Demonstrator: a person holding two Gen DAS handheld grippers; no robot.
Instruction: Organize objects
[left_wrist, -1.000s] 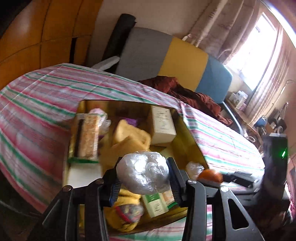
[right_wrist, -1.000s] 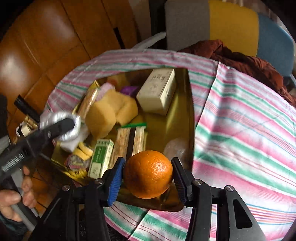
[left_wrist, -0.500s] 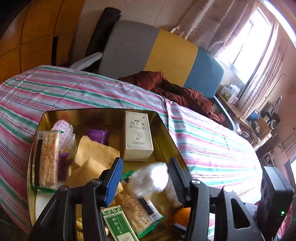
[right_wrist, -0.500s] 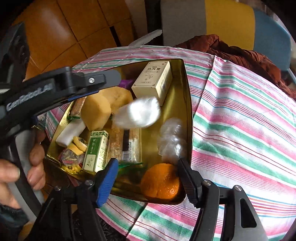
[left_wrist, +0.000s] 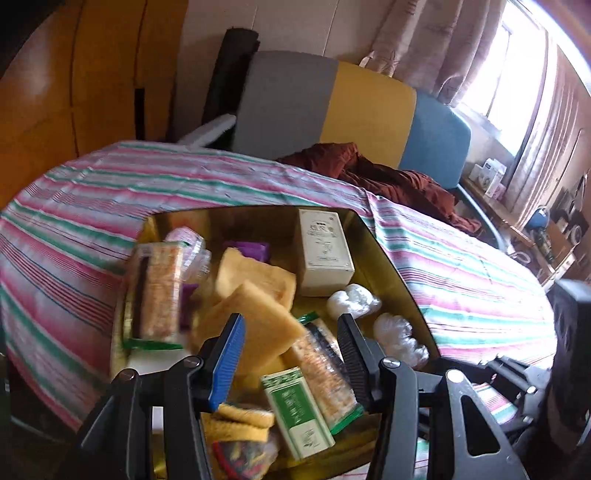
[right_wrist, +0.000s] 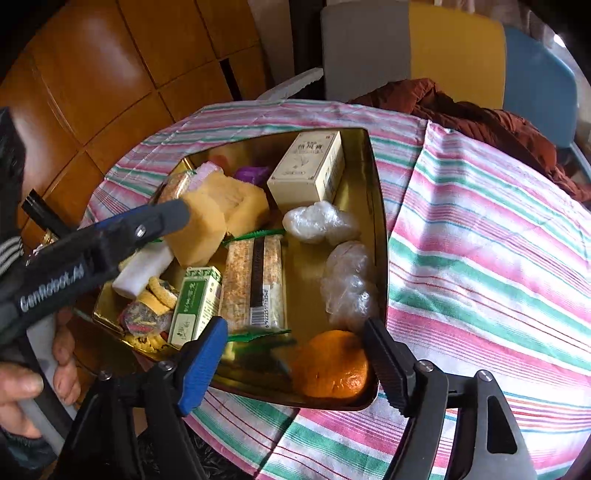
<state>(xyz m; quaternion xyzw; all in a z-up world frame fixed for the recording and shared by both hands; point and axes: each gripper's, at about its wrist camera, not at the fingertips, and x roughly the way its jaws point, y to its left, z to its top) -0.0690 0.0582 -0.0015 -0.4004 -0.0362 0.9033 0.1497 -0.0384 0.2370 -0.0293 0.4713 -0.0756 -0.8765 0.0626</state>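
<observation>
Striped tablecloth (right_wrist: 480, 229) carries our gold tin tray (right_wrist: 373, 192). Inside: cream box (right_wrist: 306, 170), two plastic-wrapped bundles (right_wrist: 317, 221), orange (right_wrist: 330, 365) in the near corner. Our left gripper (left_wrist: 290, 354) and right gripper (right_wrist: 291, 354) hang above it, fingers apart, empty.

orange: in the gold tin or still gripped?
In the tin. The round orange fruit rests in the gold metal tin's near corner; right gripper fingers stand open, apart from it.
</observation>
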